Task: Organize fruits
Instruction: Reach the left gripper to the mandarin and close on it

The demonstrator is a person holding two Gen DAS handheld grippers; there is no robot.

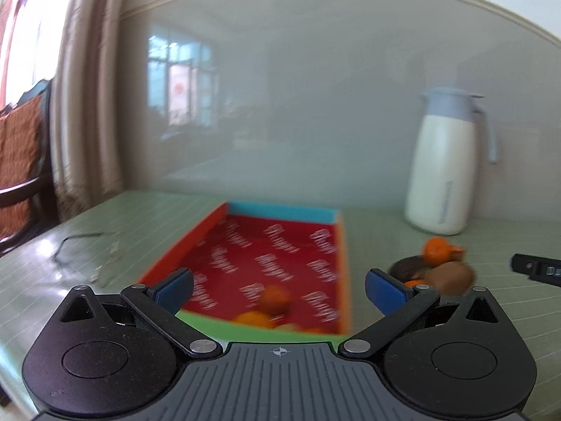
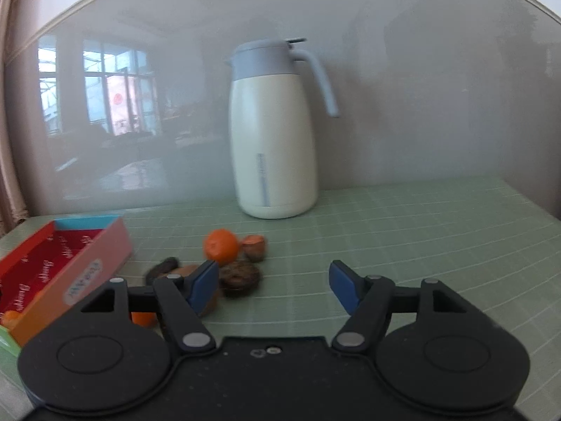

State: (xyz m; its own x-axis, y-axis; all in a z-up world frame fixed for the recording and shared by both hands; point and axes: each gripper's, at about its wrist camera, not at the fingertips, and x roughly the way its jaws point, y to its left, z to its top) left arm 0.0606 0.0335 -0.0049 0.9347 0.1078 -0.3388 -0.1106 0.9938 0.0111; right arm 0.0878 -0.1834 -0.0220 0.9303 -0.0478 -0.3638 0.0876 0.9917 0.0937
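Note:
A shallow red-lined box (image 1: 308, 210) with orange, blue and green walls lies on the green table; orange fruits (image 1: 275, 300) sit at its near end. My left gripper (image 1: 278, 287) is open and empty above the box's near end. Right of the box lies a pile of fruit: an orange (image 1: 436, 251), brown fruits (image 1: 452, 275). In the right wrist view the box (image 2: 94, 259) is at left, and the orange (image 2: 221, 245), a dark brown fruit (image 2: 240, 277) and a small brown fruit (image 2: 255, 245) lie ahead. My right gripper (image 2: 271, 286) is open and empty, just right of the pile.
A white jug with a grey-blue lid (image 2: 273, 129) stands at the back by the glossy wall, and also shows in the left wrist view (image 1: 445, 165). A black device (image 1: 536, 268) lies at right. A chair (image 1: 21, 161) and curtain stand left.

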